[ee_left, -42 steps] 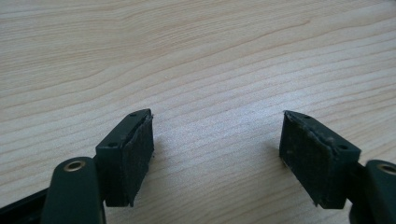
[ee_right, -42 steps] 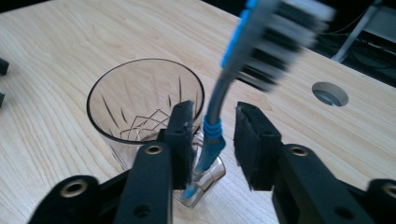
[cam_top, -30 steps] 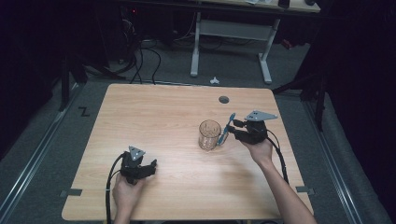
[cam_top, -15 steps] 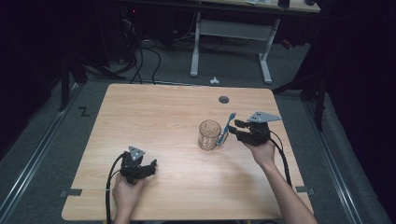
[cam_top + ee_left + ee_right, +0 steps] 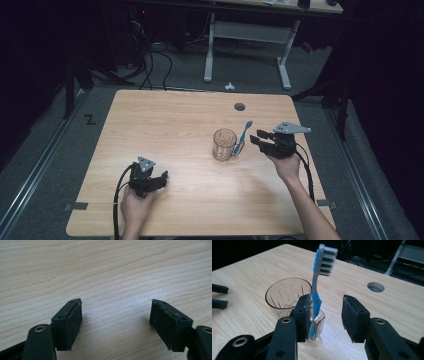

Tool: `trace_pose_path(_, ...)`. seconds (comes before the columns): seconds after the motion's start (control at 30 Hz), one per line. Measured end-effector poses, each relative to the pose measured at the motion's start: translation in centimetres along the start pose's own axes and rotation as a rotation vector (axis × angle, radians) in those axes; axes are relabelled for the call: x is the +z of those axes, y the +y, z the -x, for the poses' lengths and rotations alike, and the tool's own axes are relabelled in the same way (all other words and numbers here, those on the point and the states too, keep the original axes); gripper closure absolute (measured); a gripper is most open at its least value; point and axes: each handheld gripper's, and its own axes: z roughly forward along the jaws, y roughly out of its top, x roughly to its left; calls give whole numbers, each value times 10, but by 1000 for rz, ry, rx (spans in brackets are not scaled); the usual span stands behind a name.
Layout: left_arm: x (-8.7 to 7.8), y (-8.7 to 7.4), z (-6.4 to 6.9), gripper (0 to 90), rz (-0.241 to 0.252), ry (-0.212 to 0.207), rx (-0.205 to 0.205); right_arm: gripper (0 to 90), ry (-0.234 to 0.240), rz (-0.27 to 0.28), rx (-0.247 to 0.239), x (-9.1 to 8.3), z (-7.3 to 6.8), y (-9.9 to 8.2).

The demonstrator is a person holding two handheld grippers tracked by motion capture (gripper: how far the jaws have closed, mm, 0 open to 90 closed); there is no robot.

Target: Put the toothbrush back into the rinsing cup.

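- The lower handle of the blue and grey plastic toothbrush (image 5: 316, 293), standing upright through the handle of the clear ribbed glass mug (image 5: 287, 296), was partly hidden by a pad.
- The right gripper (image 5: 325, 315), held level beside the mug, had been closing slightly; its jaws were parted, the toothbrush between them, ungripped.
- The left gripper (image 5: 116, 322) was rested open on the light wooden table (image 5: 175, 125).

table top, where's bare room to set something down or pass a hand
The far left of the table is bare wood, from the back edge down to the left gripper. The near middle, between the two hands, is free too. It is crowded right of centre: the glass mug with the toothbrush in its handle, the right gripper beside it, and the round hole behind.
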Motion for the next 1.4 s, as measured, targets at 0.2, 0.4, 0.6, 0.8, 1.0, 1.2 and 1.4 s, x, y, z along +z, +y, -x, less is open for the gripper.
trace_pose_path(0.2,0,0,0,267,0,0,0,601,3,24,18,-8,2,1)
trace_pose_path(0.4,0,0,0,267,0,0,0,606,7,29,22,-14,0,-1)
trace_pose_path(0.6,0,0,0,267,0,0,0,610,11,30,30,-19,1,-5)
trace_pose_path(0.8,0,0,0,267,0,0,1,611,17,31,40,-24,1,-9)
trace_pose_path(1.0,0,0,0,267,0,0,0,611,17,34,30,-28,-1,-8)
trace_pose_path(1.2,0,0,0,267,0,0,1,611,19,46,44,-32,0,-12)
trace_pose_path(1.4,0,0,0,267,0,0,1,611,19,44,54,-37,-1,-17)
